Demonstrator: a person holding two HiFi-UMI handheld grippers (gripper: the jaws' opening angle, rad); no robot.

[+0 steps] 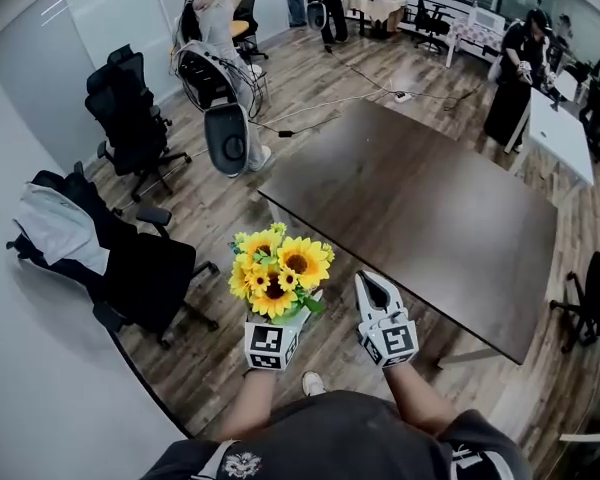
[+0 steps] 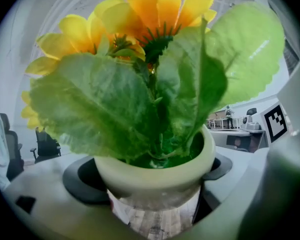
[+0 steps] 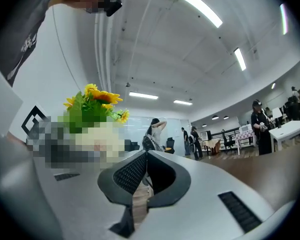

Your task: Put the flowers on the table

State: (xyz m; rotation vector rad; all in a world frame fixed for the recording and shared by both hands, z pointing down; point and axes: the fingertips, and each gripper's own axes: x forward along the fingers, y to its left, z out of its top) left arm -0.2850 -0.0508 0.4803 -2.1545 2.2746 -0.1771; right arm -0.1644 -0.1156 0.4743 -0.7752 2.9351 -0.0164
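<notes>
A bunch of yellow sunflowers [image 1: 278,264] with green leaves stands in a small pale pot [image 2: 157,173]. My left gripper [image 1: 298,318] is shut on that pot, one jaw on each side, and holds it in the air in front of the person, over the wooden floor. The blooms [image 2: 155,14] and leaves fill most of the left gripper view. My right gripper [image 1: 366,282] is beside it on the right, shut and empty, its tips meeting [image 3: 144,156]. The dark brown table [image 1: 420,203] lies just ahead and to the right. From the right gripper view the flowers [image 3: 96,104] show at the left.
Black office chairs [image 1: 130,118] stand at the left, one draped with jackets [image 1: 70,233]. A cable [image 1: 320,103] runs over the floor beyond the table. White tables [image 1: 560,133] and several people are at the back. Another chair [image 1: 592,303] is at the right edge.
</notes>
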